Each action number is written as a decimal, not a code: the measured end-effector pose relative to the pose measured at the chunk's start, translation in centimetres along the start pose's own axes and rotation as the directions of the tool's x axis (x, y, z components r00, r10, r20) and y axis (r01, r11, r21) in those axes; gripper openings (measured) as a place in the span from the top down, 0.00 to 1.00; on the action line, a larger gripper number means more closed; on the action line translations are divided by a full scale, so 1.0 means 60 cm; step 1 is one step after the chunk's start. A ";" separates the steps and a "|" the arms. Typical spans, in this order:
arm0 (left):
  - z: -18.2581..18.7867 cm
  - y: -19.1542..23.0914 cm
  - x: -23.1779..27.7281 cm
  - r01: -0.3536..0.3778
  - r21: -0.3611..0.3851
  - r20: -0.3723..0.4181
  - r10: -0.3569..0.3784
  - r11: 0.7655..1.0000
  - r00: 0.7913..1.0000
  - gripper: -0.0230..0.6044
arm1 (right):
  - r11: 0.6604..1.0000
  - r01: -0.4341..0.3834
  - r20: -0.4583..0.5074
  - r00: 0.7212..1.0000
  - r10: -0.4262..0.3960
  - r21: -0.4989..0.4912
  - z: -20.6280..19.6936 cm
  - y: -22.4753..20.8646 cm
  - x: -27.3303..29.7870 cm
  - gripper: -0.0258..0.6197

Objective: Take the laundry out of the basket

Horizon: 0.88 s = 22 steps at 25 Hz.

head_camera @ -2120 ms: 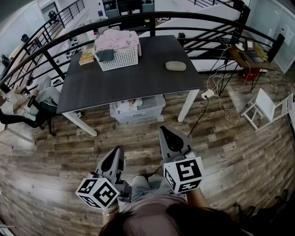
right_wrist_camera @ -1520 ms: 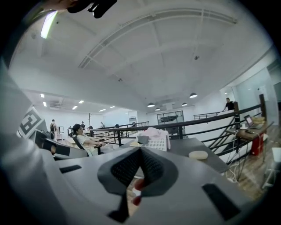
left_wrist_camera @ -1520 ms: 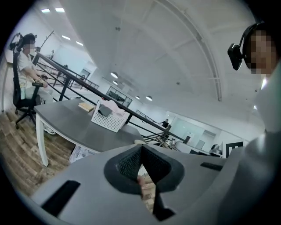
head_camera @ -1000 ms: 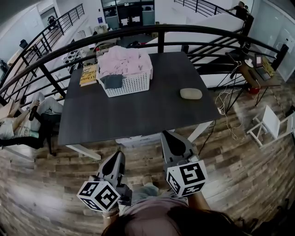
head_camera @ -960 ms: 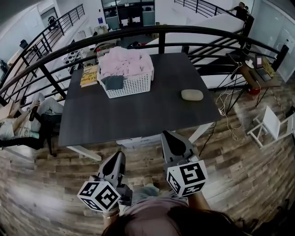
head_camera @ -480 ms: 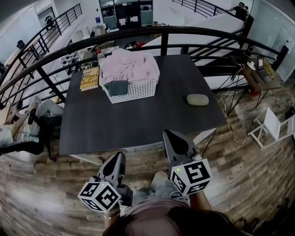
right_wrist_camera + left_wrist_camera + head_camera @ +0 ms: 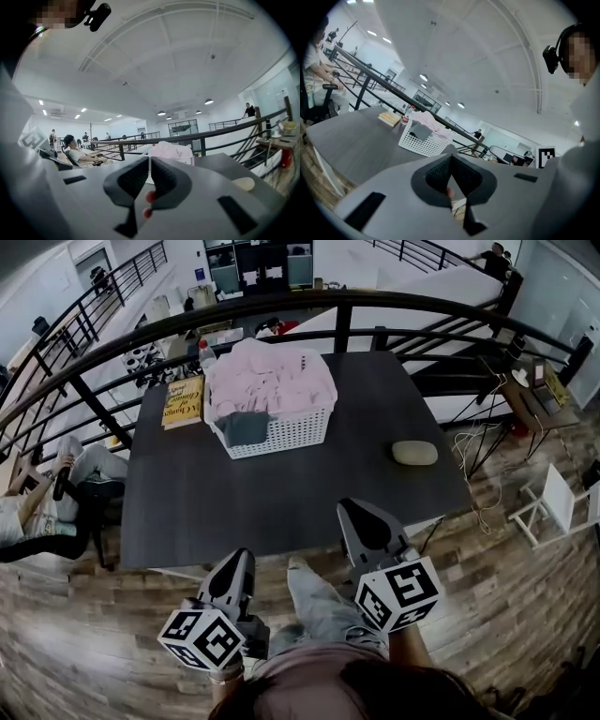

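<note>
Holding both grippers shut and empty at the near edge of the table [image 7: 281,502].
Facing a book [image 7: 185,399] at the far left of the tabletop. Holding the left gripper [image 7: 244,557] low, jaws pressed together on nothing. Facing, just right of the book, the white basket [image 7: 281,434], heaped with pink laundry [image 7: 277,381], a grey cloth [image 7: 246,427] draped over its near wall. Holding the right gripper [image 7: 354,509] alongside, jaws likewise together, nothing between them. Showing a beige pad [image 7: 414,453] well apart to the right.

Tabletop [image 7: 281,502] open from near edge to basket [image 7: 281,434]; beige lump [image 7: 414,453] right (well aside); railing [image 7: 343,324] behind.
</note>
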<state>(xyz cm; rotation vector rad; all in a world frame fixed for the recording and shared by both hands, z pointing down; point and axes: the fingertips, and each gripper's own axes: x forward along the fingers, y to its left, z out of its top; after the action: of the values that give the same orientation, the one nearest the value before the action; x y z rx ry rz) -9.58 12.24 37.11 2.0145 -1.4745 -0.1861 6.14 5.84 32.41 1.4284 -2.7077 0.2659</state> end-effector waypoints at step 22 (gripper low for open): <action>0.145 0.139 0.196 -0.055 -0.017 0.004 0.055 0.998 0.998 0.97 | 0.989 -0.128 -0.082 0.989 0.122 -0.071 0.049 -0.063 0.301 0.76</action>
<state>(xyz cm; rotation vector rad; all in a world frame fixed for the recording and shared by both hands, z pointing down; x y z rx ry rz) -16.02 -3.30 37.71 1.9594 -1.5241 -0.1799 -0.91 -11.49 32.55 1.2048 -2.7172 0.2171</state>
